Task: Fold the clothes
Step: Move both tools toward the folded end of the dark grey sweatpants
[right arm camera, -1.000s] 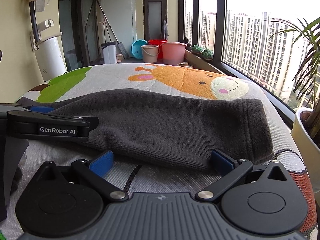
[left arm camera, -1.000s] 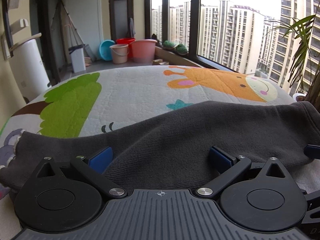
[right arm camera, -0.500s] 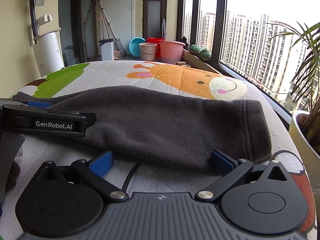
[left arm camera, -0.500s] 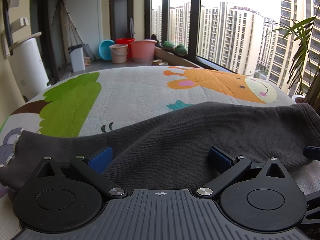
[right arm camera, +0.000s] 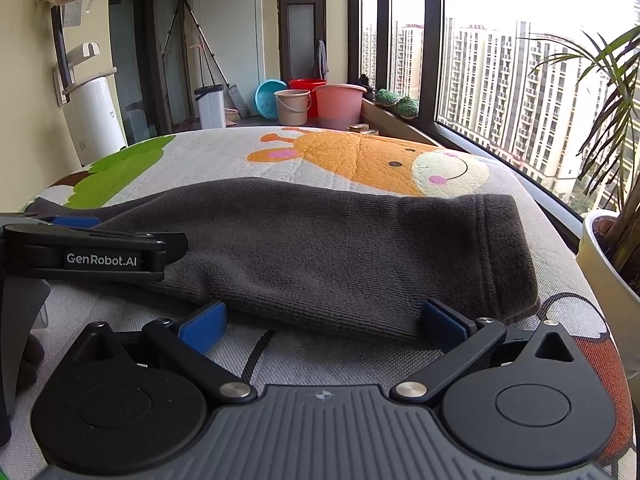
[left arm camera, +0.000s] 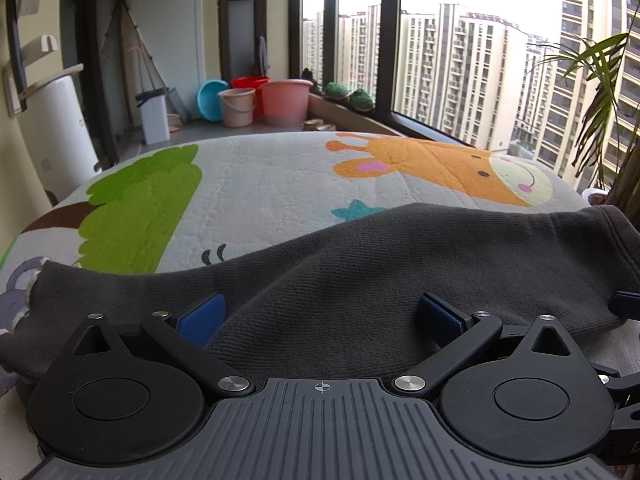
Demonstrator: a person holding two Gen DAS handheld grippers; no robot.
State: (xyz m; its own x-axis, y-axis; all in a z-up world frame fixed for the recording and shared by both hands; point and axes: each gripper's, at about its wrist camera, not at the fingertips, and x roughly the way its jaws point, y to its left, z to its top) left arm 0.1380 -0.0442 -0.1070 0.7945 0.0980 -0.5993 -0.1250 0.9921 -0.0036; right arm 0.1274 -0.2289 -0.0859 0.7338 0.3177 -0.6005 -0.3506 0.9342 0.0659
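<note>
Probably home balcony: buckets [left arm camera: 264, 100], mop [right arm camera: 218, 68].

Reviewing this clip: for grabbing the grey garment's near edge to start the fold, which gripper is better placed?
Left, probably. The left gripper is open with the grey garment lying between its fingers. The right gripper is open too, but its fingers sit just short of the hem on the mat.

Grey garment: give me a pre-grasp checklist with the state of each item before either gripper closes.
1. Left gripper open: ok, fingers spread.
2. Right gripper open: ok.
3. Cloth between left fingers: ok, the grey garment fills the gap.
4. Cloth between right fingers: ok, the garment's near edge lies between them.
5. Garment flat on the cartoon mat: ok, no big bunching.
6. Number of layers each gripper will catch: cannot tell.
</note>
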